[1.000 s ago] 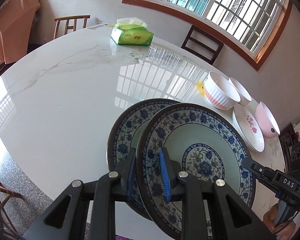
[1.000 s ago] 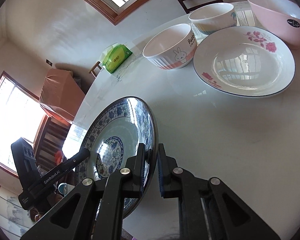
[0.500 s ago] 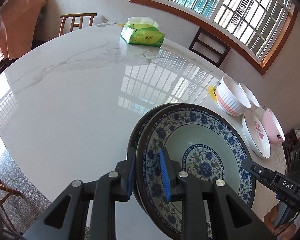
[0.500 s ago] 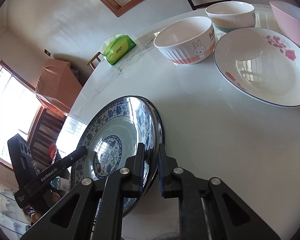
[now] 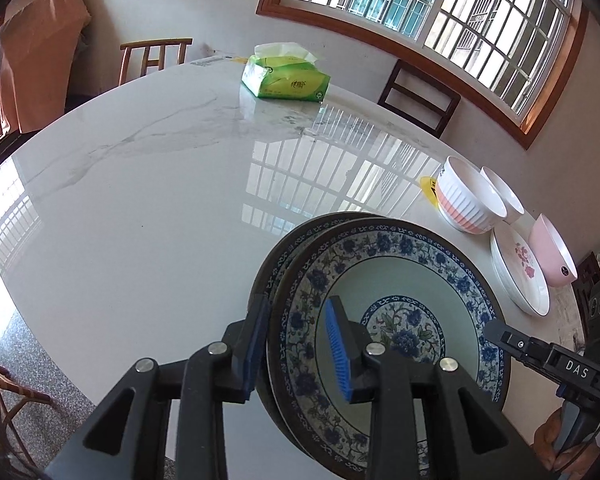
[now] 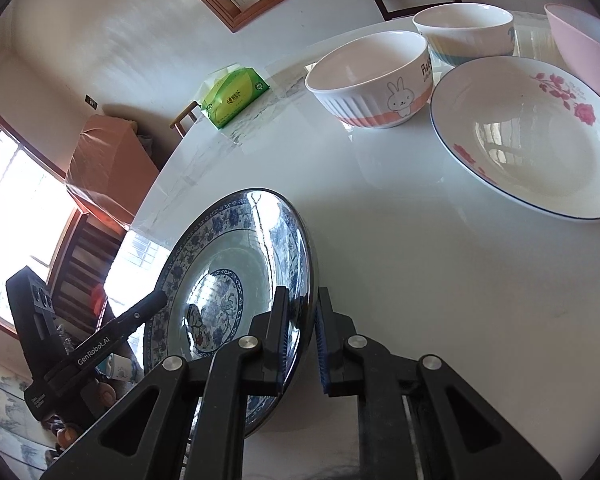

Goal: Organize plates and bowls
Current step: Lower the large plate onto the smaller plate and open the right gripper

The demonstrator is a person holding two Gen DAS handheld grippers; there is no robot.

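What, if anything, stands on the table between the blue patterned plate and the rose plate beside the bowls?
Nothing visible. In the right wrist view, only bare table top separates the blue patterned plate from the rose plate.

A green tissue pack (image 5: pixel 286 80) is seen on the white marble table (image 5: pixel 140 208) toward twelve o'clock. Wooden chairs (image 5: pixel 154 58) are placed behind it at eleven and one. A barred window (image 5: pixel 432 12) is seen at one o'clock.

blue-floral plates (image 5: pixel 404 280) stacked, tilted
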